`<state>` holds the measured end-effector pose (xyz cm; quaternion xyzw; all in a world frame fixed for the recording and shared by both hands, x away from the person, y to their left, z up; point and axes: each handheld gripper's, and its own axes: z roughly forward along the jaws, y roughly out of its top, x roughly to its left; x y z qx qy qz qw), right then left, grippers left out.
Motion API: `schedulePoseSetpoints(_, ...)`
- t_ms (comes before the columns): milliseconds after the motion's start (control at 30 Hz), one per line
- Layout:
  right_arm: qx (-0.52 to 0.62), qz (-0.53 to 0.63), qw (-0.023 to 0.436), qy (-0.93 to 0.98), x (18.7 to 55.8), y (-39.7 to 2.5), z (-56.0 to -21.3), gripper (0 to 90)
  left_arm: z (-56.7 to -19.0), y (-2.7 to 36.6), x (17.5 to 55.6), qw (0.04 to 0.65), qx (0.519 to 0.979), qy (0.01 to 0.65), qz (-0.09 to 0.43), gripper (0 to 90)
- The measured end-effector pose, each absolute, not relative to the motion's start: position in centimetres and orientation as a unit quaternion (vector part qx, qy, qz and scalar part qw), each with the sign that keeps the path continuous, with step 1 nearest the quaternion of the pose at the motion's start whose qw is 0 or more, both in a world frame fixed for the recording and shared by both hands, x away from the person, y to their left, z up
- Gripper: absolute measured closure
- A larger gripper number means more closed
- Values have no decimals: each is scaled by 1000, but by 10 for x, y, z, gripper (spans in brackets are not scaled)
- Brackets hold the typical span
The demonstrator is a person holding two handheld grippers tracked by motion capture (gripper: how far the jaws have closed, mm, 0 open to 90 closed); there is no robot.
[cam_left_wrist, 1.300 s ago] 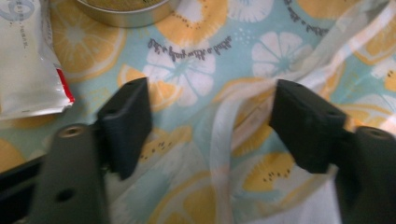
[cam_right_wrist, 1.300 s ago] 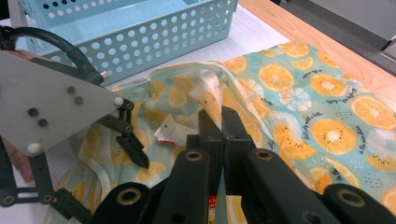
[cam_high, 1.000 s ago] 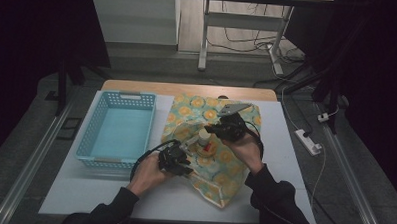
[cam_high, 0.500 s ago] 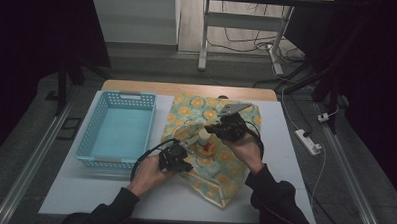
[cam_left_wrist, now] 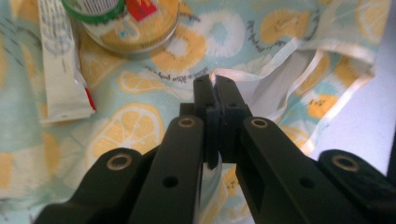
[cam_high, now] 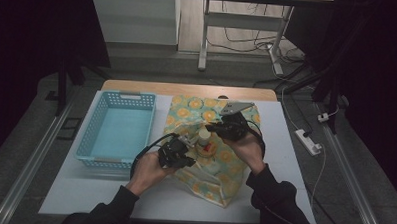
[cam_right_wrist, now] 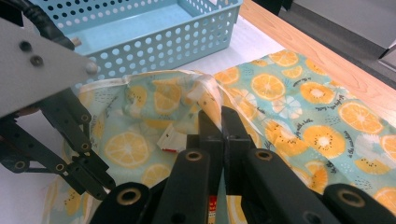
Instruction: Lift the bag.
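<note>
Citrus-print cloth (cam_high: 219,168) in both grippers

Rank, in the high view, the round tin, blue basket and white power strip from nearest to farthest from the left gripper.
1. Round tin, just right of the left gripper.
2. Blue basket, to its left.
3. White power strip, on the floor far right.

A blue basket (cam_high: 117,129) blocks the table's left; the white table (cam_high: 290,160) is open on the right.
</note>
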<state>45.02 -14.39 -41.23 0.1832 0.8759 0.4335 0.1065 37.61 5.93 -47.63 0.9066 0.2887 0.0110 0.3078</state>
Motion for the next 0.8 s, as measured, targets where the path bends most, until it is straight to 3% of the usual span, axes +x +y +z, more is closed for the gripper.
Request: schedulePoseSetpoints(800, 173, 443, 94, 875, 442, -143, -395, 895, -434, 76, 388, 361, 881, 304, -6, 893)
